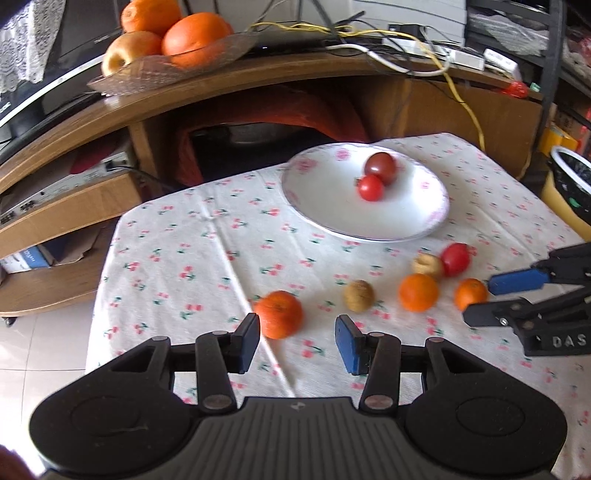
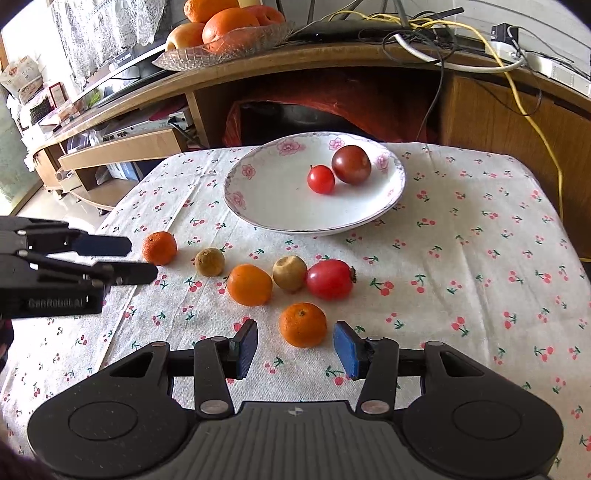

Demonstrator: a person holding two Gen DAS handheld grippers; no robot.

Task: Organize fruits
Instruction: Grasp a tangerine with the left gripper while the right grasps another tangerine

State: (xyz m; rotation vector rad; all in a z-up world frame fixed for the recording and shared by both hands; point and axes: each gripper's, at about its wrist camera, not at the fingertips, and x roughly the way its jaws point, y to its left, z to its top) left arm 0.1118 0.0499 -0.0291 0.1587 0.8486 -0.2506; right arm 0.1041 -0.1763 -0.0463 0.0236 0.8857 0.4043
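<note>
Left wrist only: black-lined bin (image 1: 570,177); both claws parted, empty; right wrist only: lace curtain (image 2: 107,33)

Both tools are built alike. The left gripper (image 1: 297,341) has a wide black plastic body with two rounded lobes, each bearing a shallow oval recess, and a ribbed grey panel in the middle carrying a small emblem. Two black link arms with round silver rivets at their ends run forward to the fingers (image 1: 248,343), which are faced with flat blue pads. Triangular cut-outs sit in the outer brackets. The right gripper (image 2: 295,345) shows the same lobes, ribbed panel, rivets and blue pads. Seen from the side, its black housing bears raised letters reading "DAS", and the left one's side carries faint pale lettering that is hard to read.
</note>
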